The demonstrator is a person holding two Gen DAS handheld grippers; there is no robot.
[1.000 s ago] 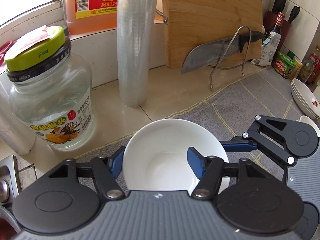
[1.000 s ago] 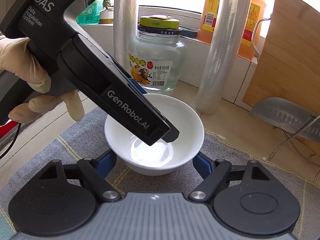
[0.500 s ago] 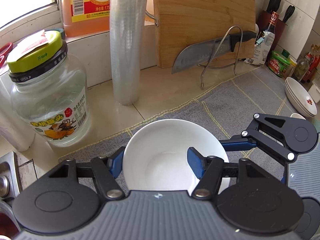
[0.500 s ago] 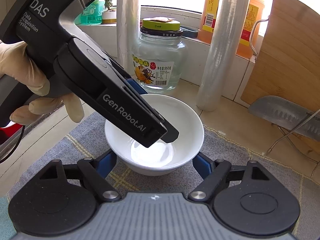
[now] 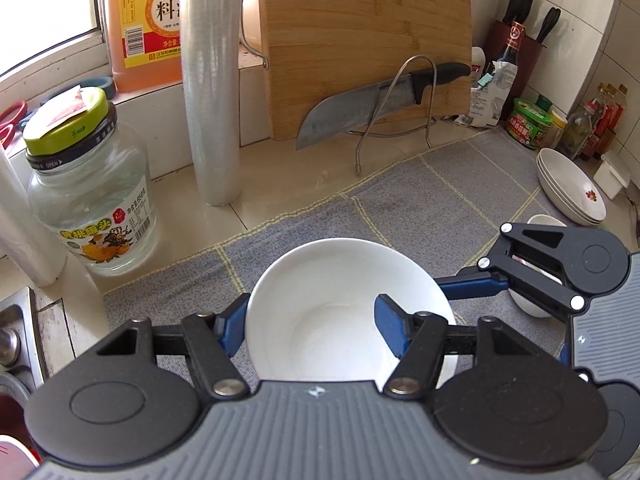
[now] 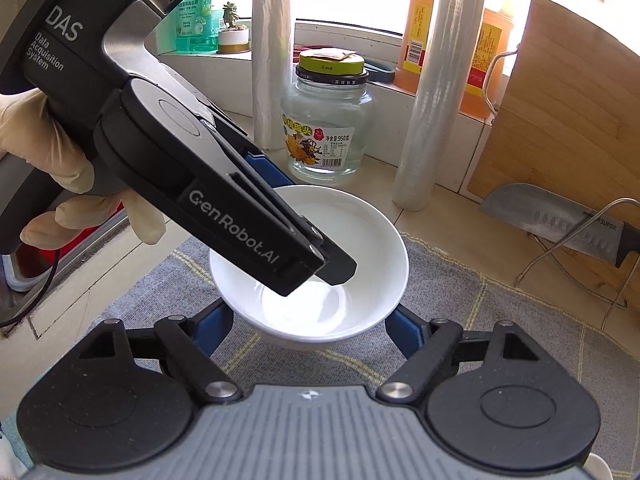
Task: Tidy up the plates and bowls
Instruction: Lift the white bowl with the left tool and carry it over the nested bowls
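A plain white bowl (image 5: 328, 308) hangs a little above the grey checked mat (image 5: 400, 208), held from two sides. My left gripper (image 5: 310, 316) is shut on its wall, one blue finger outside the left rim and the other inside. In the right wrist view that inner finger (image 6: 338, 268) dips into the bowl (image 6: 360, 240). My right gripper (image 6: 309, 320) is shut on the bowl low down, a blue pad on each side. Its finger (image 5: 468, 285) reaches in from the right in the left wrist view. A stack of white plates (image 5: 572, 192) lies at the mat's far right.
A small white bowl (image 5: 546, 222) sits behind the right gripper. Along the back stand a glass jar (image 5: 88, 200), a roll of film (image 5: 210, 100), a cutting board with a knife (image 5: 360, 112) on a wire rack, and bottles. A sink edge (image 5: 16, 332) is at the left.
Both grippers have risen with the bowl held between them and drawn back from the jar and the film roll. More of the mat shows beyond the bowl. Neither grip has changed.
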